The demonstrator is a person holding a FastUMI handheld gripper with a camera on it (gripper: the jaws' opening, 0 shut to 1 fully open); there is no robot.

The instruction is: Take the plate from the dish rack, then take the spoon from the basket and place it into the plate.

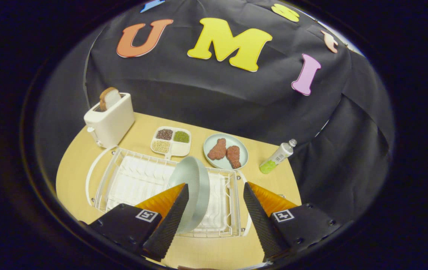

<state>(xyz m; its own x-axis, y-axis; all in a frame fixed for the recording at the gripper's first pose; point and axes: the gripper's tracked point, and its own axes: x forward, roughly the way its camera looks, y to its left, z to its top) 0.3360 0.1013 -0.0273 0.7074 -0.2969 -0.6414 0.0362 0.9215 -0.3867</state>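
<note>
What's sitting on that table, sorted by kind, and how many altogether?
Toasters: 1, holding a bread slice
Dish racks: 1
Plates: 2
Divided trays: 1
Bottles: 1
Total: 6
The claw hovers open around the racked plate.

Claw-mounted fisheye, looking forward and down, close above dish rack [168,187], tabletop beyond

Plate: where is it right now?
Plate stands on edge in the dish rack, between the open gripper fingers, against the left one.

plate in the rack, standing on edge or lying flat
On edge: the plate stands upright in the dish rack, between the open jaws of the gripper.
</note>
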